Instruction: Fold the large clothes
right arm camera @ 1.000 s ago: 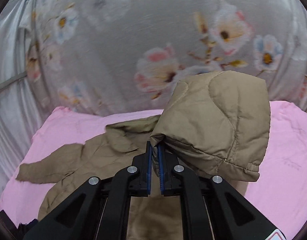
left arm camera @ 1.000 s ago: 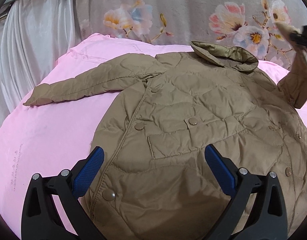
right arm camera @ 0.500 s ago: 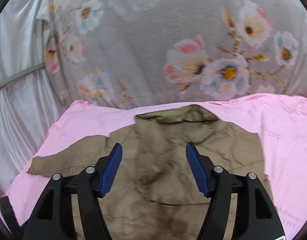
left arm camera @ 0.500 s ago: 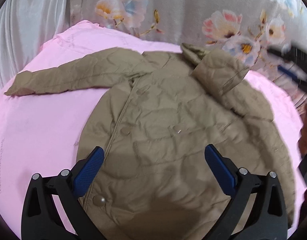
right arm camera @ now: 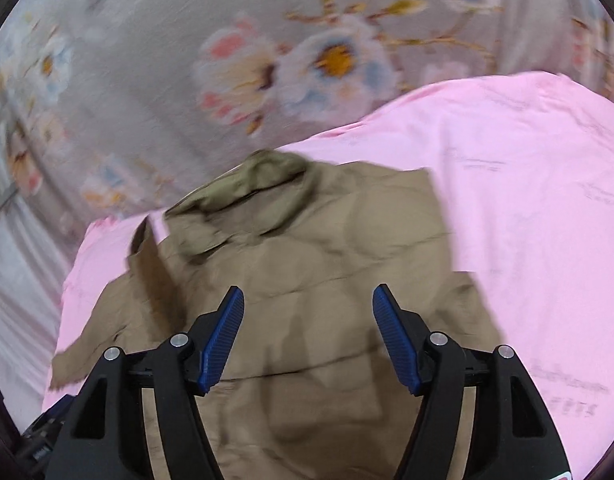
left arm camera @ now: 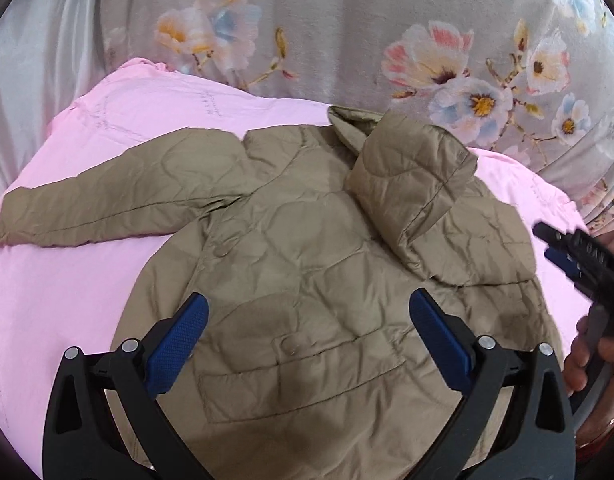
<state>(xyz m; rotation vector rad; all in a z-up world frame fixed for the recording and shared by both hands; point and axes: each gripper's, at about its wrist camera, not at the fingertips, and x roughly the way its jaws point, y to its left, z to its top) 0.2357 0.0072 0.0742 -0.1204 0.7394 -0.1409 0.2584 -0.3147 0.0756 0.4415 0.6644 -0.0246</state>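
A tan quilted jacket lies front up on a pink sheet. Its left sleeve stretches out to the left. Its right sleeve lies folded back over the chest near the collar. My left gripper is open and empty above the jacket's lower front. My right gripper is open and empty above the jacket; it also shows at the right edge of the left wrist view, held by a hand.
A grey flowered curtain hangs behind the pink sheet. A pale satin drape hangs at the left. Bare pink sheet lies to the right of the jacket.
My right gripper held the right sleeve up, let it go onto the chest, opened and drew back to the right. My left gripper stayed open and shifted its view a little.
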